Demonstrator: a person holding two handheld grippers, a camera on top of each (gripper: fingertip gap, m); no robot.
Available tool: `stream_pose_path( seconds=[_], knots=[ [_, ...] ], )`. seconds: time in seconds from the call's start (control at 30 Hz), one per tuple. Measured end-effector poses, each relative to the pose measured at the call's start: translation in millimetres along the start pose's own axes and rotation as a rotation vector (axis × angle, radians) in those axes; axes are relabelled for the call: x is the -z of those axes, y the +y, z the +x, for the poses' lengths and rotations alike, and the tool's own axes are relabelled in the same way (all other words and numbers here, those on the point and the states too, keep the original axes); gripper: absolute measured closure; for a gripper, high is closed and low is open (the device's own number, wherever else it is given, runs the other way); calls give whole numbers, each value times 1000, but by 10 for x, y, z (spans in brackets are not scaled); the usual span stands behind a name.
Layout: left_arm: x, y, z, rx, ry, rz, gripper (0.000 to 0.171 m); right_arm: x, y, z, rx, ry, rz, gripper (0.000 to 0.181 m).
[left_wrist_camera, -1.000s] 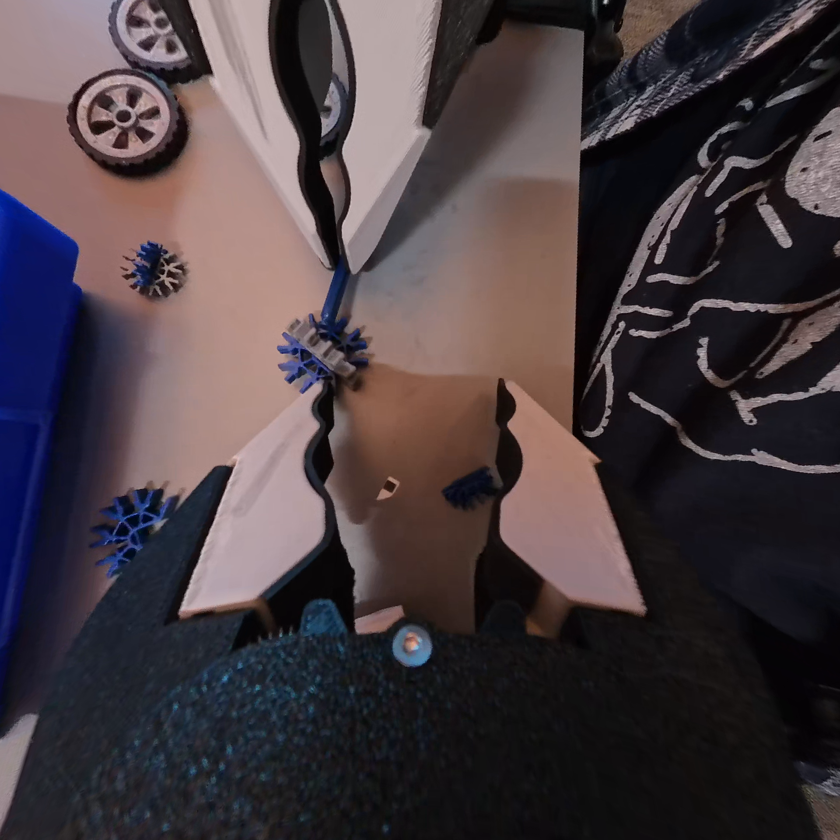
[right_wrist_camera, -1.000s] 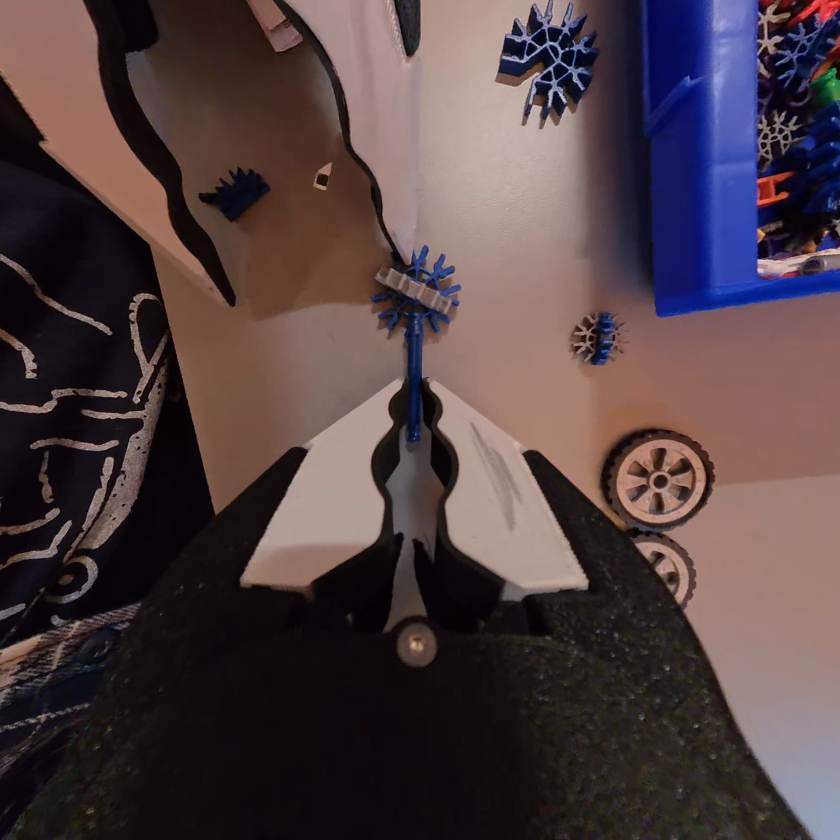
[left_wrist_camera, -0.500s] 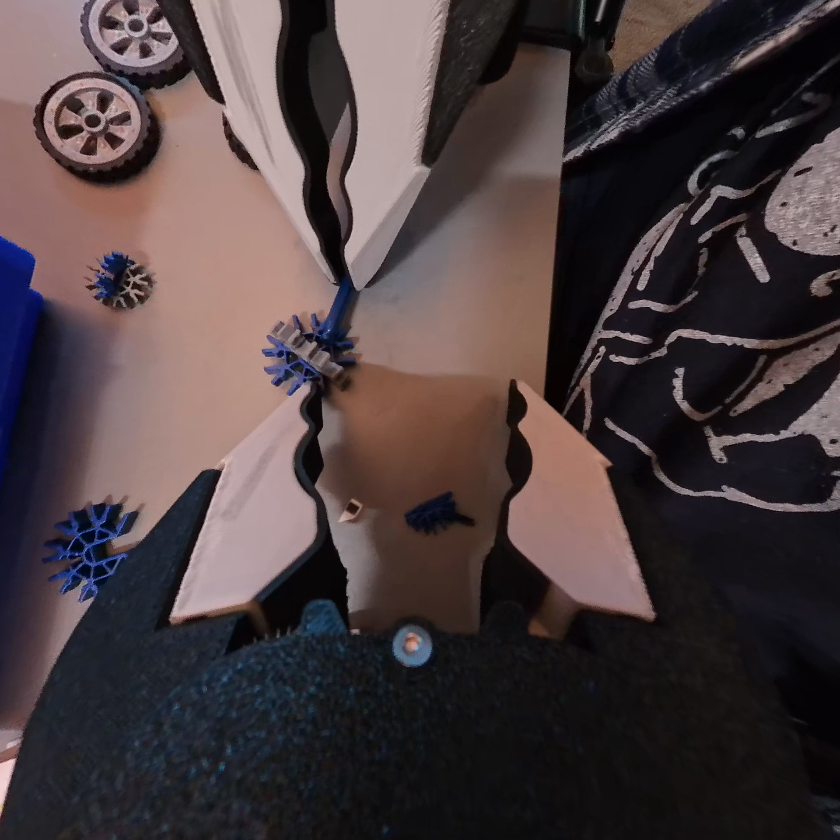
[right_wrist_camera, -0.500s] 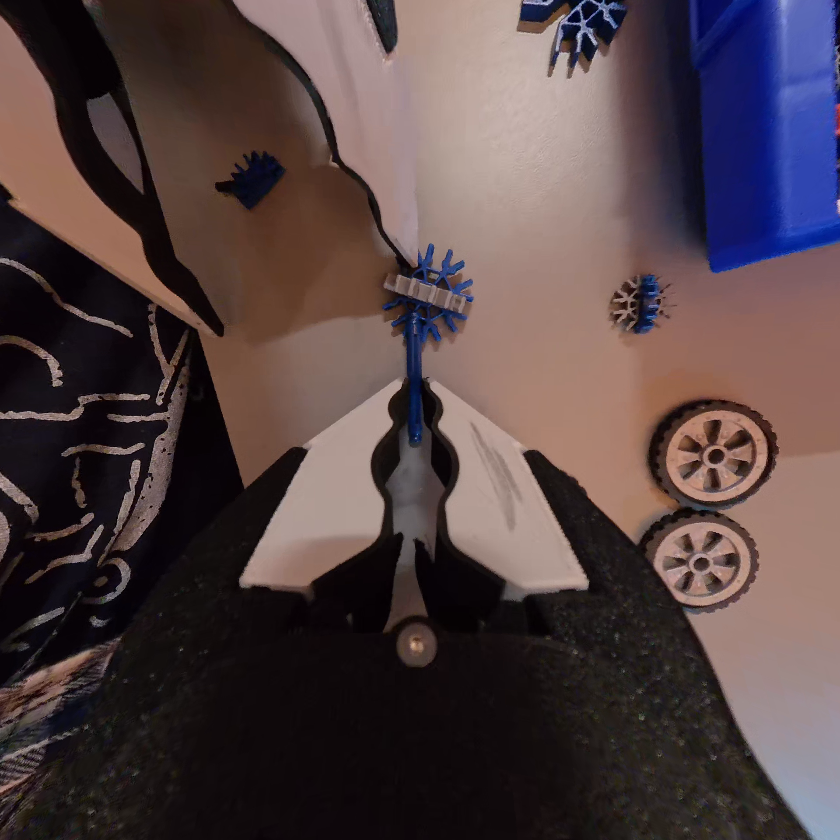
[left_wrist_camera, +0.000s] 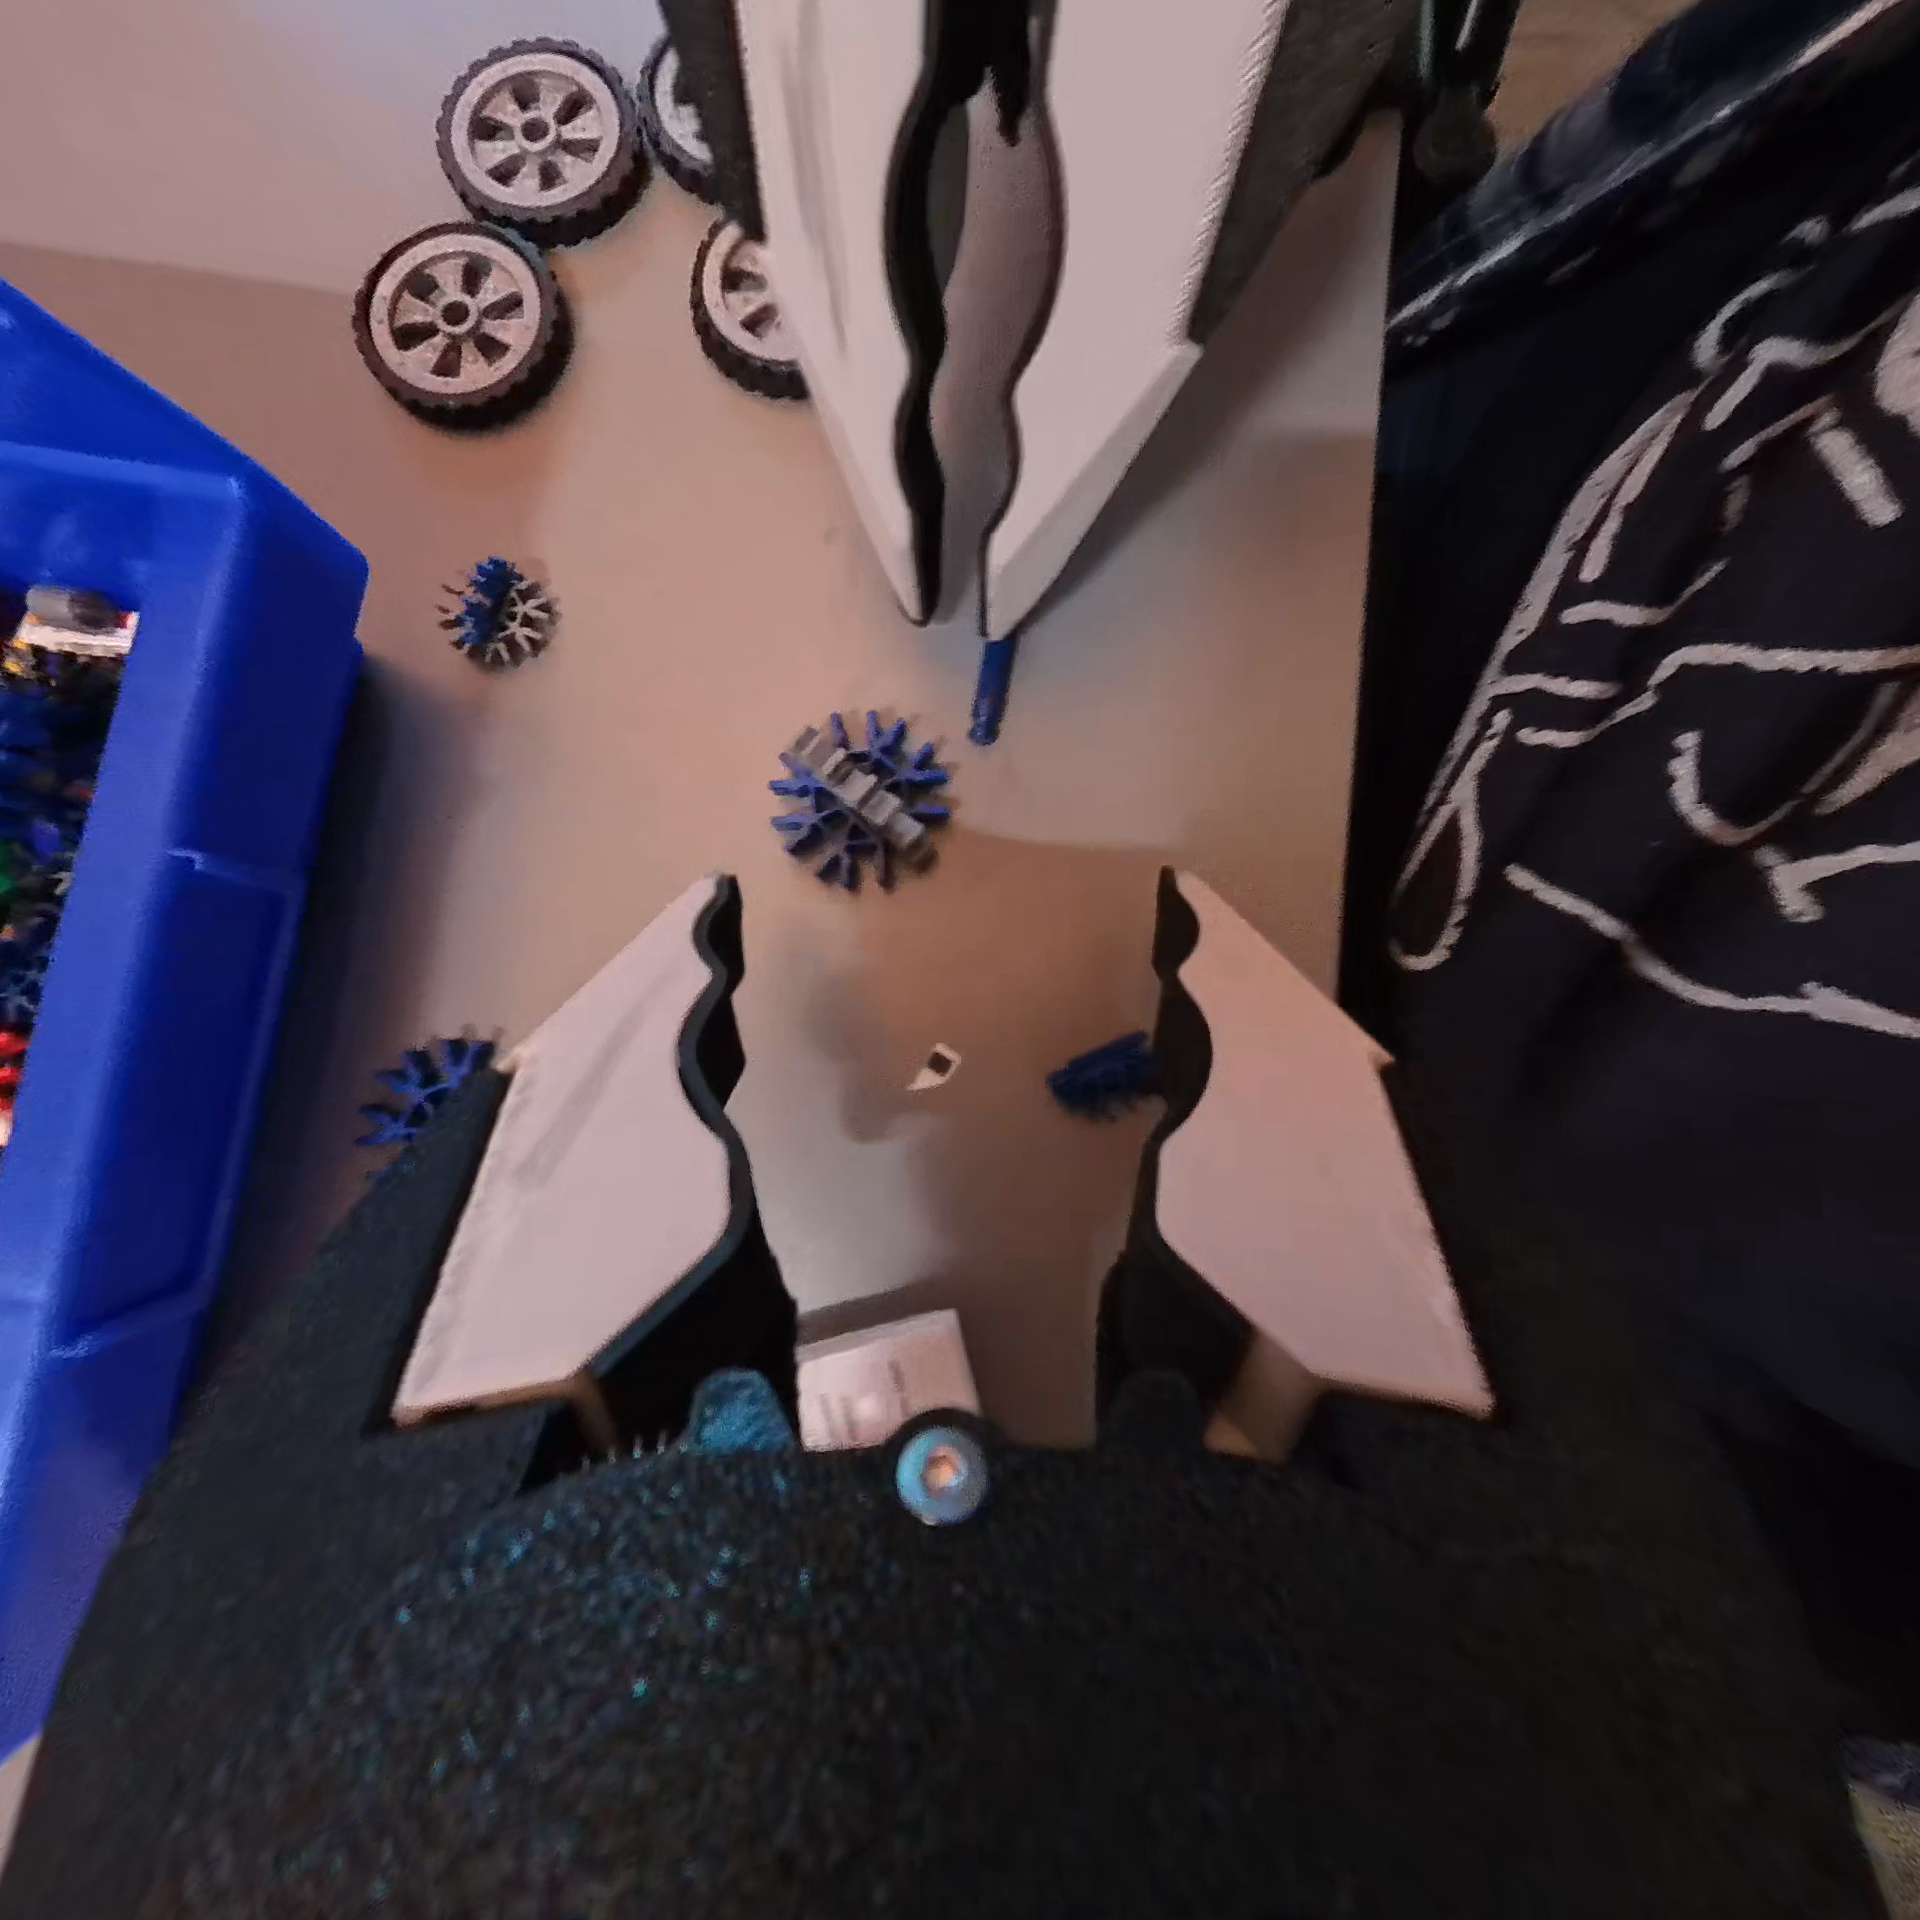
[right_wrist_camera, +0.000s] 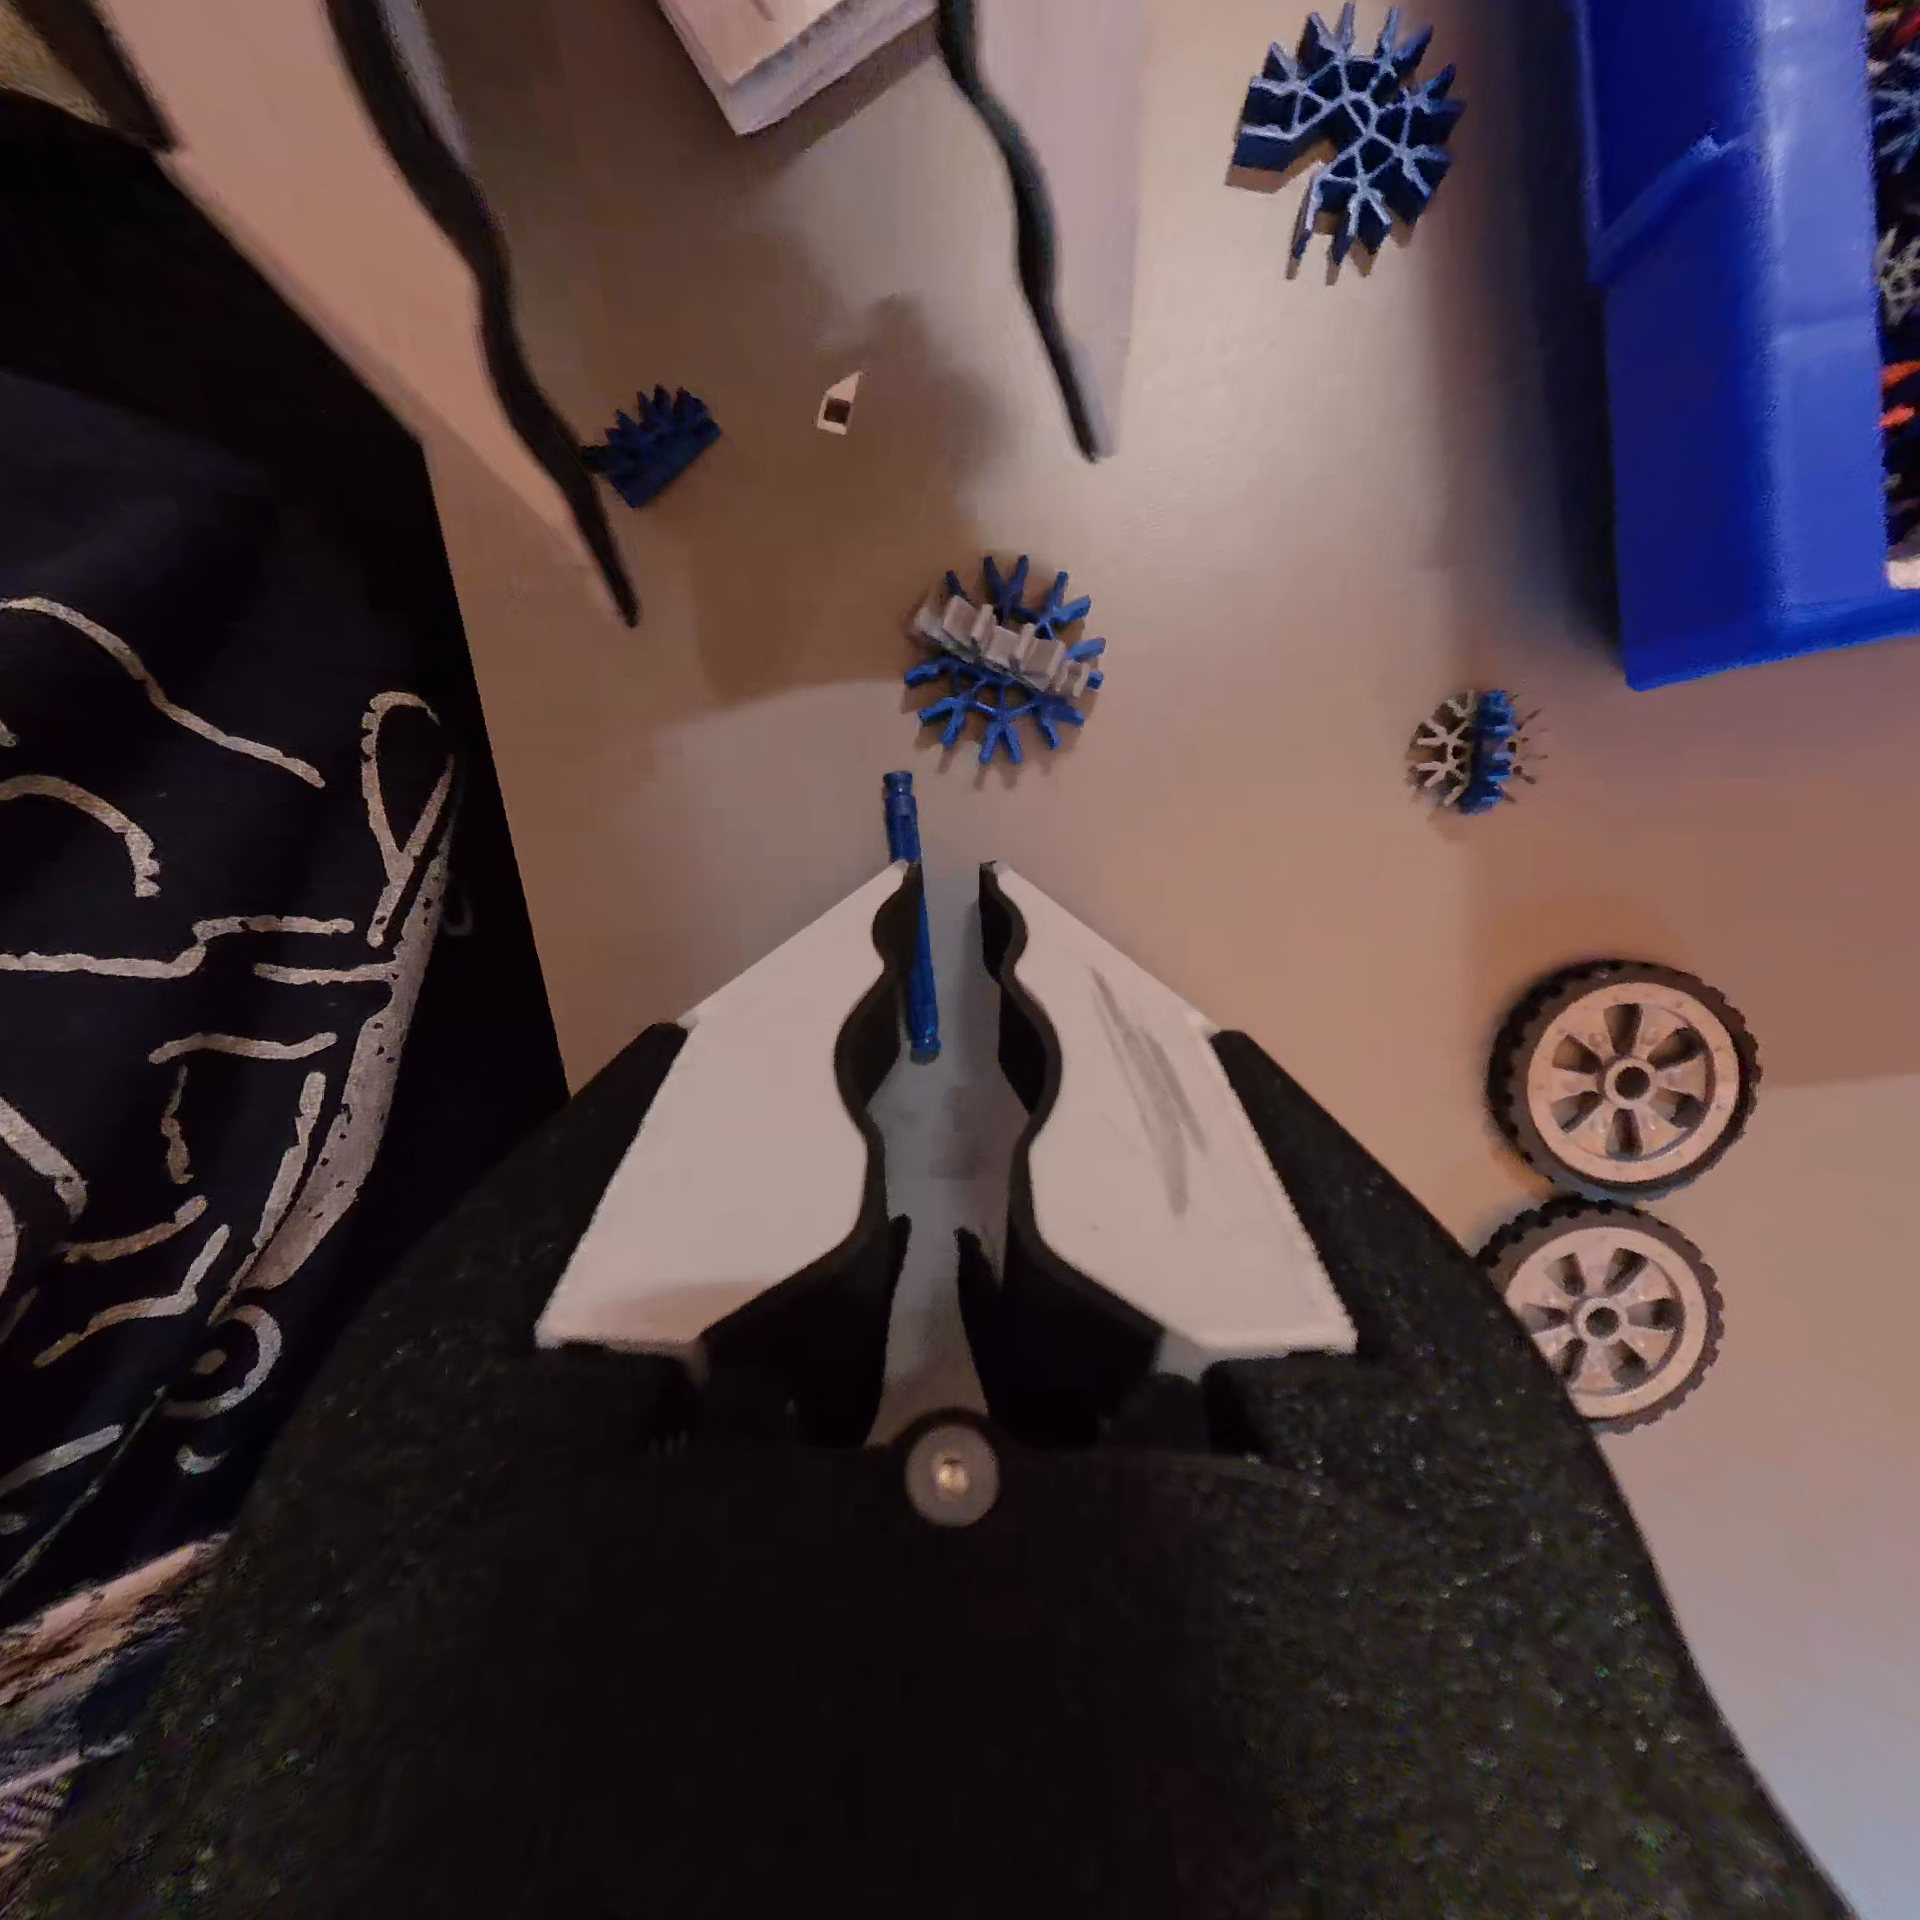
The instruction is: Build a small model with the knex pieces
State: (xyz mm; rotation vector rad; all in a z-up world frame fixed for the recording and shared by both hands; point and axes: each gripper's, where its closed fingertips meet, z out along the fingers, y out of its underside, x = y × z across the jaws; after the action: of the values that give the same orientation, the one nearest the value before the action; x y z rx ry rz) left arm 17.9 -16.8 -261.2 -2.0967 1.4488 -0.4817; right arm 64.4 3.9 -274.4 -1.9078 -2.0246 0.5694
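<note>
— Right gripper (right_wrist_camera: 945,868): how is it set?

— It is parted only narrowly. A thin blue rod (right_wrist_camera: 912,935) is seen lying along the inner pad of one finger, with its end sticking out past the tip. It is not pinched by both fingers, as a gap is left on its other side.

— And the left gripper (left_wrist_camera: 945,883)?

— It is spread wide and nothing is held. A small white piece (left_wrist_camera: 935,1068) and a small blue piece (left_wrist_camera: 1101,1075) are seen on the worktop (right_wrist_camera: 1247,623) between its fingers.

— Where is the rod placed?

— Near the worktop edge where a dark printed garment (right_wrist_camera: 208,831) is seen, just short of a blue snowflake connector (right_wrist_camera: 1003,665) with a grey piece clipped across it. Wheels (right_wrist_camera: 1626,1081) and a blue bin (left_wrist_camera: 187,831) are set well apart from it.

— How would it handle?

— It is judged light, stiff and smooth, so easily slipped or rolled. It is best taken at mid-shaft, squarely.
</note>
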Motion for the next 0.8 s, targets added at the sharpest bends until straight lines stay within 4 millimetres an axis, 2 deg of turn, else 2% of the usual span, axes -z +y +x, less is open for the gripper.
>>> stream_pose_path(
  seconds=[0.17,0.33,0.57,0.8],
  knots=[
    [-15,-39,-202,-101,-34,-14,101,-27,-16,-94,32,-25,13,169],
    [-128,-53,-189,-158,41,-37,109,-11,-23,-155,50,-31,36,166],
    [-275,-11,-190,-146,48,-64,133,-88,-2,-72,32,32,60,176],
    [-308,-47,-273,-33,-12,-40,134,-22,-51,97,-53,65,110,176]
  ],
)
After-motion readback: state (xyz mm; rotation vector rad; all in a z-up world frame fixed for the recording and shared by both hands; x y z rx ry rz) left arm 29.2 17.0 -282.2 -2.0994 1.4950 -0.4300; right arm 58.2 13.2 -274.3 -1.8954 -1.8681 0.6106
